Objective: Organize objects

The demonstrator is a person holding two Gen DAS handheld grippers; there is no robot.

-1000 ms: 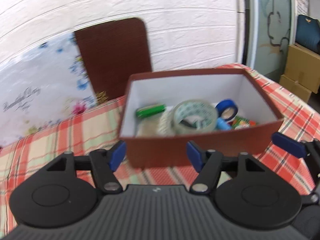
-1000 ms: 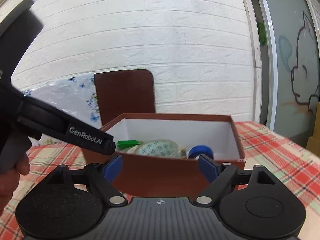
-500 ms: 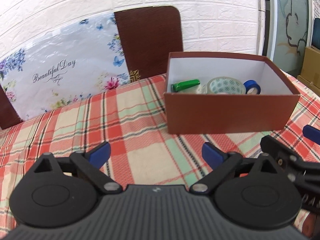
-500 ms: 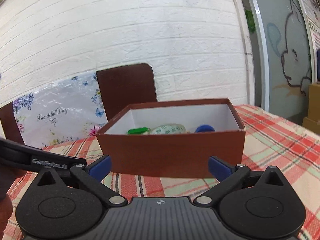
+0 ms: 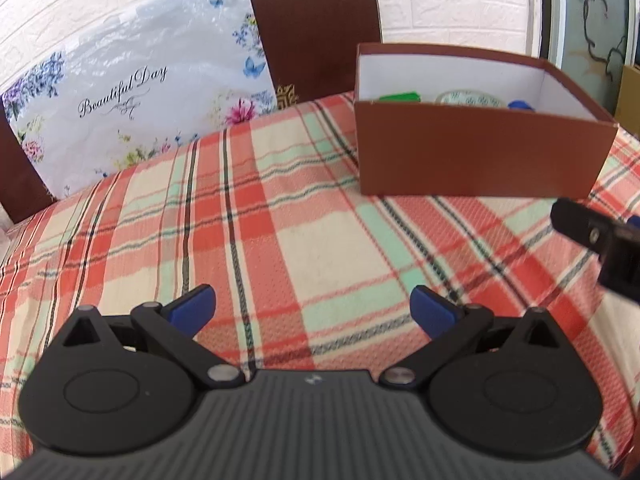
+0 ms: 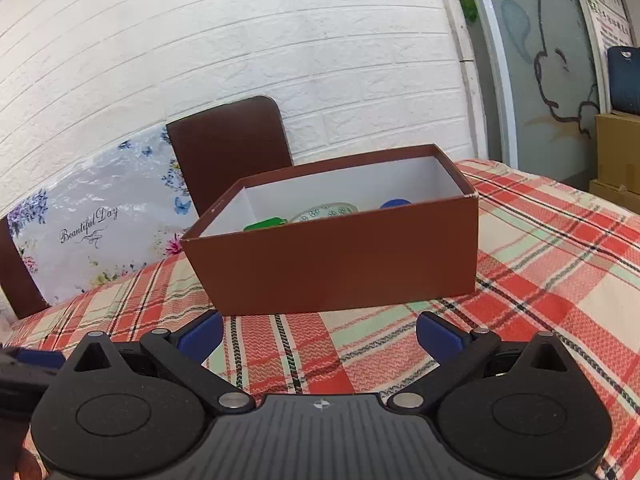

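Note:
A brown open box [image 5: 480,156] with a white inside stands on the plaid tablecloth [image 5: 280,220]; it also shows in the right wrist view [image 6: 340,260]. Inside I glimpse a green item [image 6: 266,224], a patterned tape roll [image 6: 324,213] and a blue tape roll [image 6: 396,203]. My left gripper [image 5: 312,310] is open and empty, low over the cloth, well short and left of the box. My right gripper [image 6: 320,334] is open and empty, just in front of the box; part of it shows at the right edge of the left wrist view [image 5: 600,240].
A brown chair back [image 5: 316,24] and a floral "Beautiful Day" bag [image 5: 132,92] stand behind the table against a white brick wall. Cardboard boxes [image 6: 618,152] sit at the far right by a glass door.
Both grippers have pulled back from the box and opened wider. The left one swung left and lower, so the box now sits farther away at the upper right.

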